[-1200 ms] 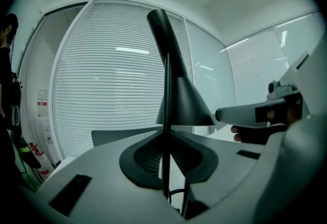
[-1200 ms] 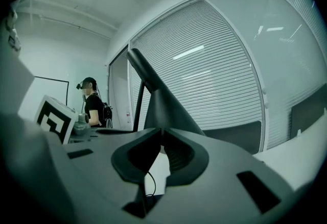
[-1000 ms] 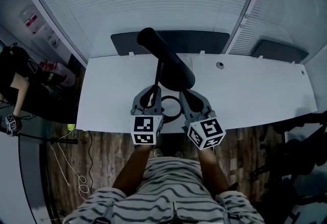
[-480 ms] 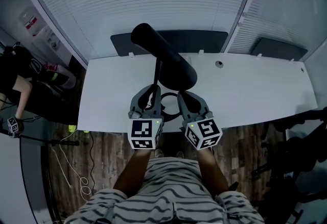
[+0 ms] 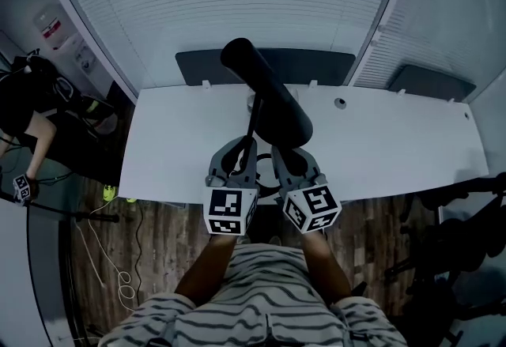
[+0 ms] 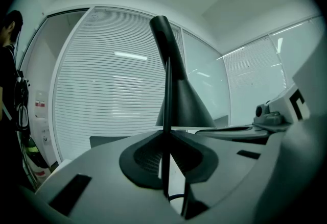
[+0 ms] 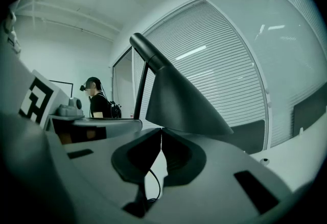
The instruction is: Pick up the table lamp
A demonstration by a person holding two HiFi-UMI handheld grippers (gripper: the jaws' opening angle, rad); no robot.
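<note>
Presently, the left gripper [image 6: 166, 139] clamps the thin stem of the matte black cone-shaded table lamp [image 5: 273, 104]; the right gripper [image 7: 160, 133] is closed on nothing.

Straight ahead of my left tongs [image 5: 247, 149] and right tongs [image 5: 278, 154] the lamp shade [image 5: 273, 104] blocks the way, its pole [image 5: 251, 122] caught in the left jaws. Out to either side of the tongs the table [image 5: 395, 140] gives open room, as far as the blinds [image 5: 237, 5] beyond.
</note>
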